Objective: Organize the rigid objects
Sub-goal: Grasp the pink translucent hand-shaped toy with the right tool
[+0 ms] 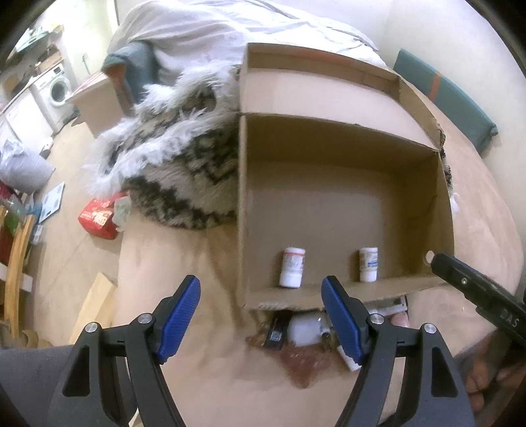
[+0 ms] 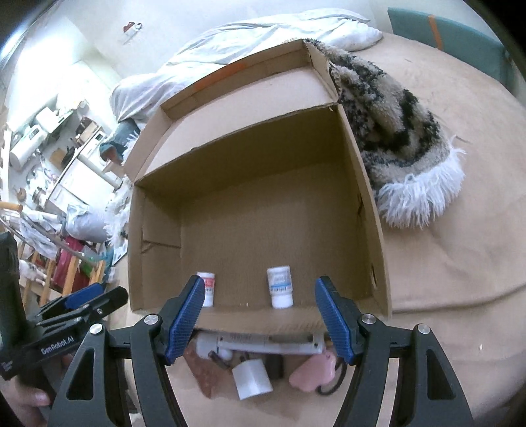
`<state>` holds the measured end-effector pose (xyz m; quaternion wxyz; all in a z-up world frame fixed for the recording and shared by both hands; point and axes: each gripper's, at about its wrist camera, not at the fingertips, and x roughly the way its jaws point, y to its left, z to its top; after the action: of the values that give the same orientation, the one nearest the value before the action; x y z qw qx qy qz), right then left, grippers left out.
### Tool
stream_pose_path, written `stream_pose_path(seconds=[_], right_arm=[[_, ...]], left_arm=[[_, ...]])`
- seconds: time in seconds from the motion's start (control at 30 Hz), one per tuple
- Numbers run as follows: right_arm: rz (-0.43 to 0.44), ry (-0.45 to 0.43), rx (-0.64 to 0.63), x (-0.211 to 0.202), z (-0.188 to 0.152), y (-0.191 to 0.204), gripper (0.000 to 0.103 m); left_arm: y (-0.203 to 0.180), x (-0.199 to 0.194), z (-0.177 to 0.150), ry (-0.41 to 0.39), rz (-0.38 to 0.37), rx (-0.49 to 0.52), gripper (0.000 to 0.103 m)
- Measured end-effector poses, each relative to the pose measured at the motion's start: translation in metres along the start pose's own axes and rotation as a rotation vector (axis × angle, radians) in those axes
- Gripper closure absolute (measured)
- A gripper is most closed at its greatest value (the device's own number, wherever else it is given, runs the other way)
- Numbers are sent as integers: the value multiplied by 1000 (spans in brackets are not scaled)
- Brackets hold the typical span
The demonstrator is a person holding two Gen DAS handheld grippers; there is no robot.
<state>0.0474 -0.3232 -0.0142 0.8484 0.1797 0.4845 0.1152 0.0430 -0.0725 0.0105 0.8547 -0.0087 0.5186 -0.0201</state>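
We took the cardboard box [image 1: 335,184] as our landmark; it sat open-topped on a tan bedspread [image 1: 184,262], its far flap standing up behind it. Behind the box lay a rumpled white duvet [image 1: 197,29], and a shaggy patterned rug [image 1: 184,164] with a white fringe lay bunched against one side wall of the box.

Inside the box, two white bottles stood upright by the near wall, well apart from each other: one with a red label [image 1: 292,266] and one with a blue label [image 1: 368,264].

Just outside the box, against its near wall, we saw a loose heap of small things on the bedspread: a long white tube [image 2: 263,343] lying along the wall, a small white block [image 2: 252,378], a pink piece [image 2: 312,371] and a brownish lump [image 2: 207,377]; a few darker bits in the heap we could not make out.

Our left gripper [image 1: 261,320] hung above the box's near corner with its blue pads wide apart and nothing between them. Our right gripper [image 2: 259,320] hung over the near wall and the heap, likewise spread wide and holding nothing.
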Motion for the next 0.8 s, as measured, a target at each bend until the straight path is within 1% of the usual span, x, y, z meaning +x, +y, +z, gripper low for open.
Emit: stream_pose_path(seconds=[0.2, 0.37, 0.5, 0.57, 0.67, 0.8], right_arm=[[-9, 21, 3, -5, -19, 1, 30], [-17, 41, 0, -3, -29, 4, 30], [-19, 61, -5, 0, -37, 8, 30], [-19, 69, -11, 2, -41, 10, 30], [-9, 85, -4, 5, -46, 11, 30], [22, 139, 24, 16, -54, 11, 30]], left_arm=[[17, -4, -19, 11, 10, -40, 29], [27, -1, -32, 35, -8, -90, 29], [34, 2, -37, 43, -4, -114, 29], [40, 4, -37, 50, -5, -142, 29], [51, 7, -33, 59, 24, -201, 29], [63, 9, -34, 77, 64, -260, 29]])
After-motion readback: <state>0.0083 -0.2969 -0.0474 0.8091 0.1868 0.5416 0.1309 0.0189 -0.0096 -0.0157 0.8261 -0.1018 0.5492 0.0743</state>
